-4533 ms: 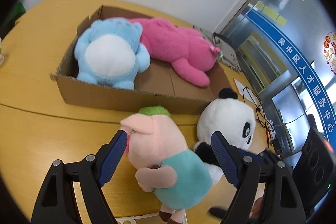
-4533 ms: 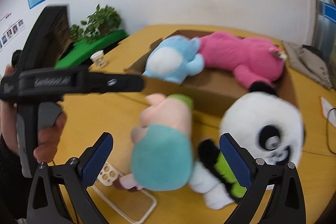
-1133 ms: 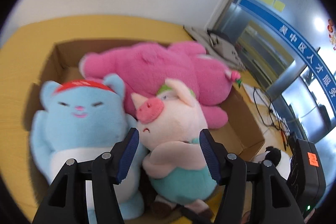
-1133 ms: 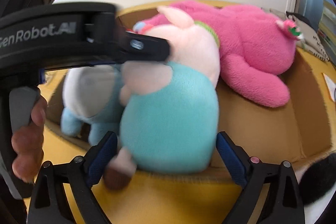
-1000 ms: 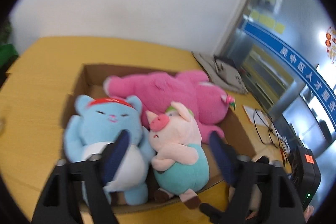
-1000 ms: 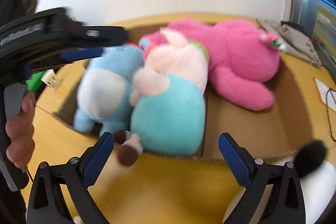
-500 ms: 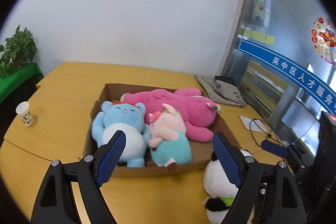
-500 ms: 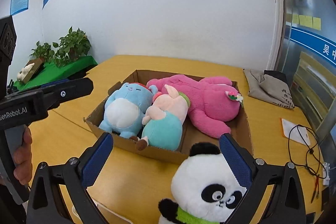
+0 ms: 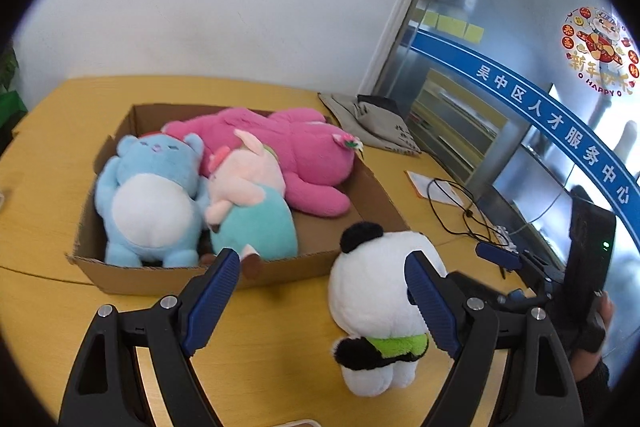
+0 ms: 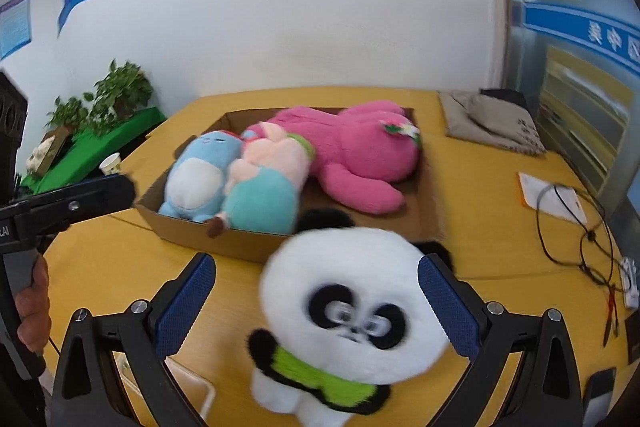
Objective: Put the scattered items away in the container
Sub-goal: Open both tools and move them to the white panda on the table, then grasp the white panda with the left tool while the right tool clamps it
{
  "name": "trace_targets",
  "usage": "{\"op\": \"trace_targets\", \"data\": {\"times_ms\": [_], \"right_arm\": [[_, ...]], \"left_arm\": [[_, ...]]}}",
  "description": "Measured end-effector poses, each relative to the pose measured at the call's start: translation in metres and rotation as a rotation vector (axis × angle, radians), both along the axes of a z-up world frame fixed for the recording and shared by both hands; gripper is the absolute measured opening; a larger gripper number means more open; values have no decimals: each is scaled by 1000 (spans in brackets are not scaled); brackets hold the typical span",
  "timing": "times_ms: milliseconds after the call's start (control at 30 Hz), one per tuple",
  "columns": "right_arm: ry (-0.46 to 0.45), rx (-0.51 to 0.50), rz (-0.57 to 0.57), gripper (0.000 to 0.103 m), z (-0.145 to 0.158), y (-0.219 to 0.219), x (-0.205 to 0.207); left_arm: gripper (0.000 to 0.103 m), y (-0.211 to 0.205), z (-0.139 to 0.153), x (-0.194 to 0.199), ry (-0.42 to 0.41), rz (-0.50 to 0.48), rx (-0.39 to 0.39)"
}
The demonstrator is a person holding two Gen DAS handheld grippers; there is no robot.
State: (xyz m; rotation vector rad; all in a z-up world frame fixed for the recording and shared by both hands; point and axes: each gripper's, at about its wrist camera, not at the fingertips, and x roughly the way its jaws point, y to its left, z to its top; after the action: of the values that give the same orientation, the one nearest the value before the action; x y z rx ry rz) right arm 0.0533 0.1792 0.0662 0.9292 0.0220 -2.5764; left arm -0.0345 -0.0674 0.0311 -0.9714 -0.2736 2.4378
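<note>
Inside the cardboard box (image 9: 380, 203), the pig plush (image 9: 248, 203) now lies released; both grippers, left (image 9: 320, 301) and right (image 10: 316, 303), gape empty, the right now flanking the panda (image 10: 352, 319) on the near table (image 10: 480, 187).

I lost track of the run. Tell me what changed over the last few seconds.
The pig went from the table into the box; the left gripper carried it in, let go and backed off, open. The right gripper, open, has closed in on the panda. The blue toy and pink toy stayed in the box, the panda on the table.
</note>
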Motion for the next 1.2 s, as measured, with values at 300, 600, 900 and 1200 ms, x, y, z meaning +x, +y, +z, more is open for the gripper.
{"op": "trace_targets", "data": {"times_ms": [300,600,900,1200], "right_arm": [[-194,-211,155,103,-52,67,-36],[-374,-431,253,103,-109,85,-97],[-402,-478,324,103,-118,67,-102],[-350,-412,279,87,-104,51,-86]], "left_arm": [[84,15,-59,-32,-188,-206,241],[84,48,-118,-49,-329,-370,376],[84,67,-152,-48,-412,-417,367],[54,56,-148,-42,-393,-393,337]]}}
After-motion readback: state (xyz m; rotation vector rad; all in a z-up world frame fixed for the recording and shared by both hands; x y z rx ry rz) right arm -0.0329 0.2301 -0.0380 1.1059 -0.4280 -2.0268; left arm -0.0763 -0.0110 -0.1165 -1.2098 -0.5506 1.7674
